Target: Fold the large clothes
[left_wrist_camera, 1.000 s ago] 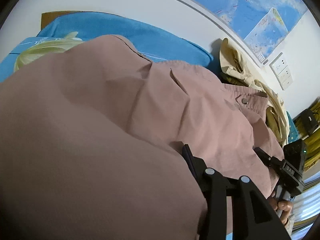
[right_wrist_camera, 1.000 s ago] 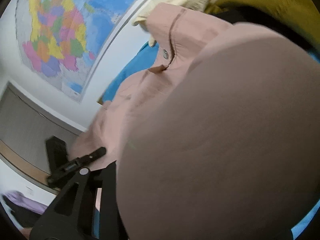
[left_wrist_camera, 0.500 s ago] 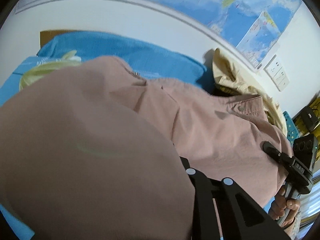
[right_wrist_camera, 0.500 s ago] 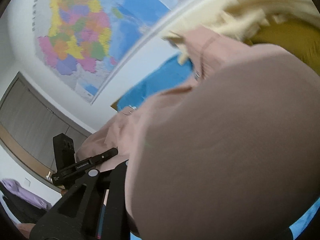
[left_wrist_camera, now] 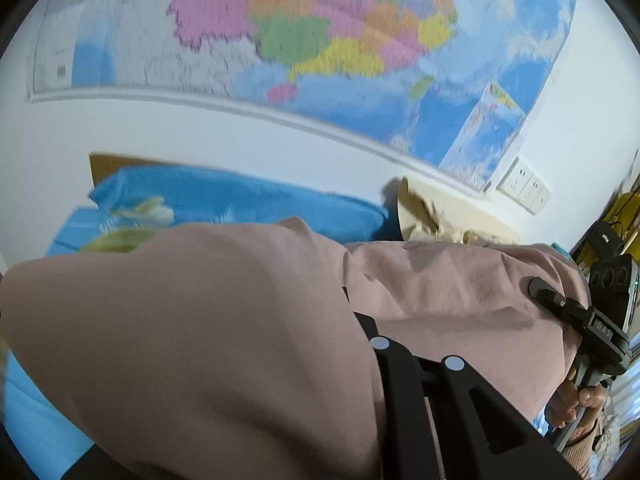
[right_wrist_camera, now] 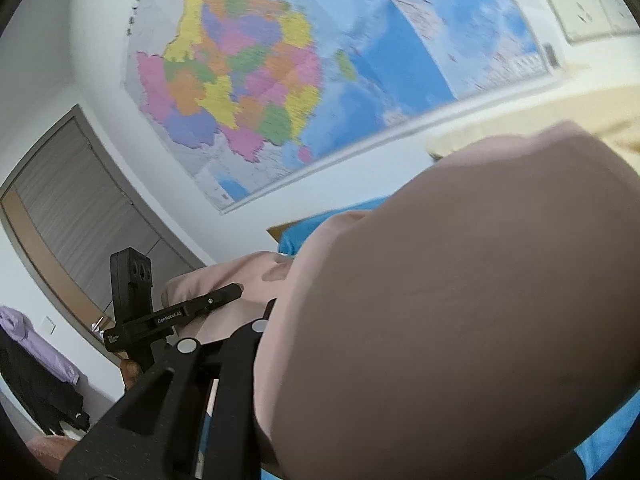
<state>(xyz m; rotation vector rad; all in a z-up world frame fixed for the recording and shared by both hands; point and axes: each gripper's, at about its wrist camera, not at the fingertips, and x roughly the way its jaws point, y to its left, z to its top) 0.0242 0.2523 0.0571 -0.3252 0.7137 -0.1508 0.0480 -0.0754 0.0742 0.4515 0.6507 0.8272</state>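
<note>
A large dusty-pink garment [left_wrist_camera: 240, 320] hangs lifted between both grippers and fills the lower half of each view; it also shows in the right wrist view [right_wrist_camera: 460, 300]. My left gripper [left_wrist_camera: 360, 320] is shut on its cloth, which drapes over the fingers and hides the tips. My right gripper [right_wrist_camera: 272, 308] is shut on the cloth too, tips hidden. The right gripper shows in the left wrist view [left_wrist_camera: 560, 308], clamped on the garment's far edge. The left gripper shows in the right wrist view [right_wrist_camera: 212, 300], clamped likewise.
A blue sheet [left_wrist_camera: 260, 204] covers the surface below. A pale yellow garment [left_wrist_camera: 424, 216] lies by the wall, another [left_wrist_camera: 132, 220] at the left. A wall map [left_wrist_camera: 320, 40], wall sockets [left_wrist_camera: 524, 188] and a wardrobe door [right_wrist_camera: 72, 208] lie behind.
Both grippers have risen and tilted upward with the pink garment held; the wall map now fills the upper half of both views and the surface has dropped low.
</note>
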